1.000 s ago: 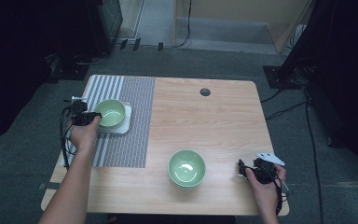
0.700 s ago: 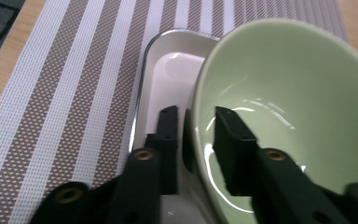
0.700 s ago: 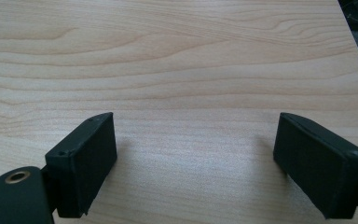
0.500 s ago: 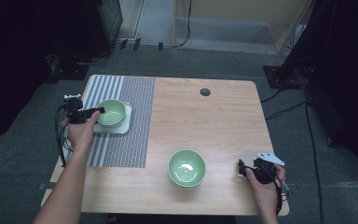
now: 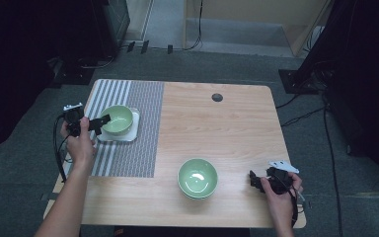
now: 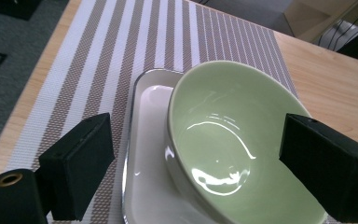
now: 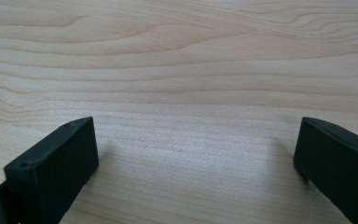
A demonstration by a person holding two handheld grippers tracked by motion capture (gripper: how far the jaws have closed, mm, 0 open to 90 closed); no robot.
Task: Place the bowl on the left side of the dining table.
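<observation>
Between the spread jaws of the left gripper [image 5: 98, 122], a glossy pale green ceramic bowl [image 6: 235, 144], tilted, resting in a shallow white square plate [image 6: 144, 154] on the striped grey and white woven placemat [image 6: 121, 46]. Jaws just been opening, now wide and not pressing the bowl; rim between them but free. Ahead of the right gripper [image 5: 254, 178], jaws also spread wide, holding nothing, bare light wooden worktop [image 7: 177, 70] only. To the left of these right jaws, near, a second pale green ceramic bowl [image 5: 198, 177] standing alone on the wood.

Possible risk from here: pulling the left jaws back low or sideways, catching the rim, and dragging or tipping the leaning bowl off the plate. Glazed surfaces probably slippery, so a small knock maybe enough. Safer judged: lifting clear first, then moving away.
</observation>
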